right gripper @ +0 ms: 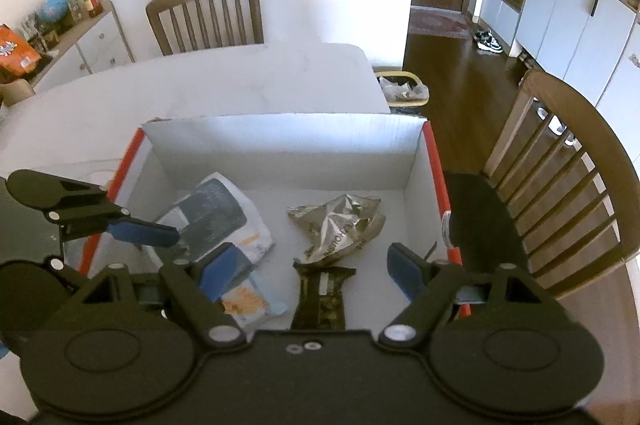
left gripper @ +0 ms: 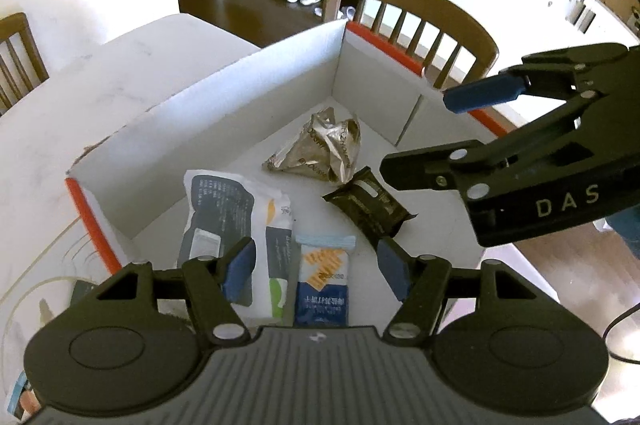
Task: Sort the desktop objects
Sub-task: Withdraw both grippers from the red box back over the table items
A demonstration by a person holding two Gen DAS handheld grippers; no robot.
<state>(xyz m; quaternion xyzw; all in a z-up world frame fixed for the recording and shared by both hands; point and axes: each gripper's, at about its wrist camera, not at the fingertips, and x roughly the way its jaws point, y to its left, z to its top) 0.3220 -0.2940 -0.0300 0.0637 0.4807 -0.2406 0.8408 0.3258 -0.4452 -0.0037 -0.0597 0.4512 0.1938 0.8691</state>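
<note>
A white cardboard box [left gripper: 256,85] [right gripper: 280,141] with orange edges stands on the table. In it lie a crumpled silver-brown wrapper [left gripper: 324,149] [right gripper: 340,225], a dark flat packet [left gripper: 368,205] [right gripper: 320,301], a white-and-grey pouch [left gripper: 228,221] [right gripper: 216,213] and a small blue-and-orange packet [left gripper: 324,277] [right gripper: 248,305]. My left gripper [left gripper: 316,269] hangs open above the pouch and the small packet, holding nothing. My right gripper [right gripper: 314,267] [left gripper: 436,133] is open over the dark packet, apart from it. One blue left fingertip [right gripper: 144,231] shows in the right wrist view.
The box sits on a white table [right gripper: 240,81]. Wooden chairs stand at the table's far side [right gripper: 204,13] and right side [right gripper: 560,177] [left gripper: 412,21]. A bin [right gripper: 404,89] with a bag is on the dark floor past the table corner.
</note>
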